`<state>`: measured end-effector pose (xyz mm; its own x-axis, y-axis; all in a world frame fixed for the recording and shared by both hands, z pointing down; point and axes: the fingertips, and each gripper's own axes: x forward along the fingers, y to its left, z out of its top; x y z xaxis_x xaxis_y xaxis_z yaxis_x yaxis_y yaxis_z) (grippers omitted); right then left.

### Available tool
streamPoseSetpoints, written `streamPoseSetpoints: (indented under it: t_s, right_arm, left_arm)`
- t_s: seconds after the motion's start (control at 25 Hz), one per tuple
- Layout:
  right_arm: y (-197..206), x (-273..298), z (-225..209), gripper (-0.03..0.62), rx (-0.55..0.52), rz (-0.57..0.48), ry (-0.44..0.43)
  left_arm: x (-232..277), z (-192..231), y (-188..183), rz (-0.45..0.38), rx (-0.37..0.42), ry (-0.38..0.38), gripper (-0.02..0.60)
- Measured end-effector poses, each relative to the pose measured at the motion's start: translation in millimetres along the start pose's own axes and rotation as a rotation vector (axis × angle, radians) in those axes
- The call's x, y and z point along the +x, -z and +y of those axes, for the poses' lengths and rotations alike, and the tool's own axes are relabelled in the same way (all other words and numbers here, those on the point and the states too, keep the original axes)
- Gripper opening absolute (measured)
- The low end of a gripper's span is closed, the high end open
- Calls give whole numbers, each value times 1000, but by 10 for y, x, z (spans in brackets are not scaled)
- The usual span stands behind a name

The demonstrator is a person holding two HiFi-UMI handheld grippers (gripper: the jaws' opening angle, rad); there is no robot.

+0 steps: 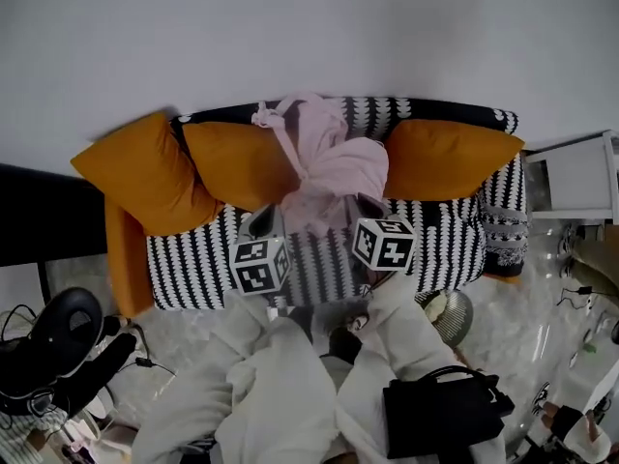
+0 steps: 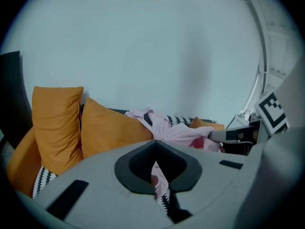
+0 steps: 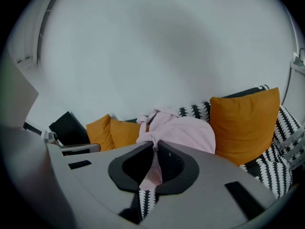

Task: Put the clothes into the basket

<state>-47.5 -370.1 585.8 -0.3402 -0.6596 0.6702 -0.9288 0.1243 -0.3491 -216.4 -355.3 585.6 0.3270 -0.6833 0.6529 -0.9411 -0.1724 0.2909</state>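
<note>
A pale pink garment [image 1: 329, 167] lies bunched in the middle of a black-and-white patterned sofa [image 1: 193, 269], draped up over the backrest. My left gripper [image 1: 263, 218] is at the garment's lower left edge. Its jaws stand together in the left gripper view [image 2: 155, 144], with pink cloth [image 2: 174, 132] at and under the tips. My right gripper [image 1: 372, 208] is at the garment's lower right edge. In the right gripper view [image 3: 155, 144] it is shut on a pinched fold of the pink cloth [image 3: 188, 132]. No basket can be made out for certain.
Orange cushions [image 1: 237, 162] [image 1: 445, 158] flank the garment, with another [image 1: 145, 172] at the sofa's left end. A black handbag [image 1: 440, 414] sits by the person's white sleeves. A round grey object [image 1: 448, 313] is on the floor, a white cabinet [image 1: 580, 177] stands right, and black gear [image 1: 58, 341] lies left.
</note>
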Motion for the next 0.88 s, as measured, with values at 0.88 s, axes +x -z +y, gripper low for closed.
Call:
streamPoseSetpoints:
  t_s: [0.88]
  right_arm:
    - [-1066, -1884, -360, 38, -4, -394, 22]
  left_arm:
    - [-570, -1163, -396, -190, 76, 127, 5]
